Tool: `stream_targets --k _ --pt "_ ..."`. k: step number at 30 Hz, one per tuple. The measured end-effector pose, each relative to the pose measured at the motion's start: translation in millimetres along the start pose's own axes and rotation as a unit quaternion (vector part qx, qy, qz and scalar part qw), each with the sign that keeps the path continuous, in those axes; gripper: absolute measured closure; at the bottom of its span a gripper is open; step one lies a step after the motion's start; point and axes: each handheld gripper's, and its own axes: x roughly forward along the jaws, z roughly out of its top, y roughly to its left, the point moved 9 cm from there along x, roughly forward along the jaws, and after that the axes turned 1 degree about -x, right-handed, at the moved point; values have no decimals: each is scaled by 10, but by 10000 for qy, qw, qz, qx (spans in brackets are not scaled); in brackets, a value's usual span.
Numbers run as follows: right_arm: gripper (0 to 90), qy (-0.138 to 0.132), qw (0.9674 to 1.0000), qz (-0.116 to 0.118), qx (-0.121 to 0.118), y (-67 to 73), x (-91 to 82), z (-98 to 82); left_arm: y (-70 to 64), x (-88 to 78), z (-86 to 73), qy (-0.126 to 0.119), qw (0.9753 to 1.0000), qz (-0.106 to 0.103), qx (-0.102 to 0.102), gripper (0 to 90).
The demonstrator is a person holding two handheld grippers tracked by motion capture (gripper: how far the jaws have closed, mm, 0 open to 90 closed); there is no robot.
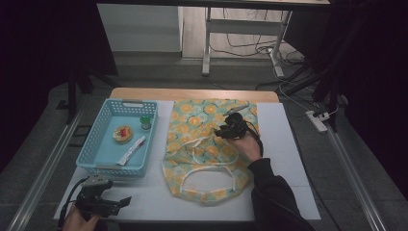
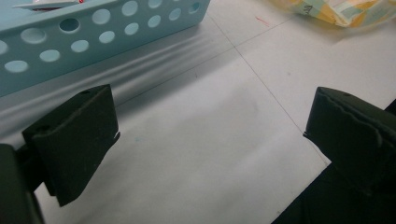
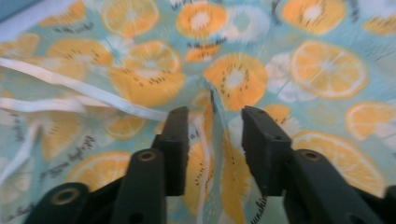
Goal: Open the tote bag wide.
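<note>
A soft cloth bag printed with orange slices on pale turquoise [image 1: 204, 147] lies flat on the white table sheet [image 1: 284, 159], at the centre of the table, its white tape handles [image 1: 211, 166] looping loosely toward six o'clock. The fabric is thin and rumpled, and a raised fold [image 3: 212, 116] stands up at about one o'clock on the bag.

The right gripper [image 3: 212, 119] rests over that fold, jaws a little apart on either side of it, pads not pressing the cloth. Judging from this, the fold could slump flat and slip out from between the jaws, because such limp fabric holds no shape; a closing pinch might also catch one layer alone, or snag a handle tape lying just beside it.

At nine o'clock from the bag sits a pale blue perforated plastic basket [image 1: 103, 166] holding a small round orange-and-red item [image 1: 122, 134], a green-capped little jar [image 1: 146, 121] and a white tube [image 1: 131, 150]. At seven o'clock the left gripper [image 1: 113, 204] lies near the table edge, jaws wide apart over bare sheet.
</note>
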Motion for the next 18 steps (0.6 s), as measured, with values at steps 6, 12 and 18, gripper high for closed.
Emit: stream_targets --k 6,12,18 --pt "404 -106 9998 139 -33 151 -165 31 0 1 0 1 10000 4 -16 24" --pt "283 -30 9991 381 -157 351 -229 -41 -1 1 0 6 10000 11 -12 25" --pt "204 118 9983 482 -298 521 -229 -161 0 1 0 4 10000 8 -2 25"
